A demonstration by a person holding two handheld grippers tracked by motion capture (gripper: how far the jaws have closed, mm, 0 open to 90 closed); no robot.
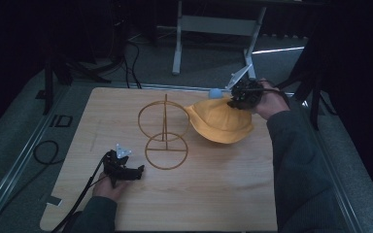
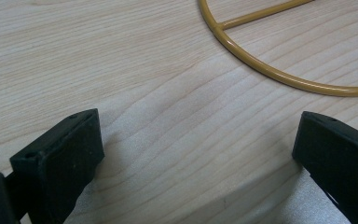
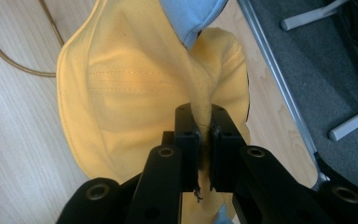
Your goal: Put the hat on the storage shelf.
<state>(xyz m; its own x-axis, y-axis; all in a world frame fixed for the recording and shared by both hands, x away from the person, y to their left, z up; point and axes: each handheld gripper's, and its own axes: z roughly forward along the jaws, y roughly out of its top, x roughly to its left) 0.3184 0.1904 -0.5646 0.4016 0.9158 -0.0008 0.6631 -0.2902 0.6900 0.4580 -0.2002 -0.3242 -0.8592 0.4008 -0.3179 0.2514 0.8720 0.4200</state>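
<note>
Now one yellow hat (image 3: 135, 84) pinched by right gripper (image 3: 204, 135); left gripper (image 2: 198, 154) jaws apart; one wire stand (image 1: 164, 136), seemingly two-ringed.

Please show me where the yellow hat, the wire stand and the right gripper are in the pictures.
yellow hat (image 1: 221, 124): high view, on the middle of its crown.
wire stand (image 1: 166, 151): high view, on the crossbar of its lower ring.
right gripper (image 3: 204, 135): right gripper view, between its jaws, which pinch a fold of the hat.

A metal frame leg (image 1: 177, 39) and black cables (image 1: 132, 63) lie beyond the table (image 1: 223, 194).
</note>
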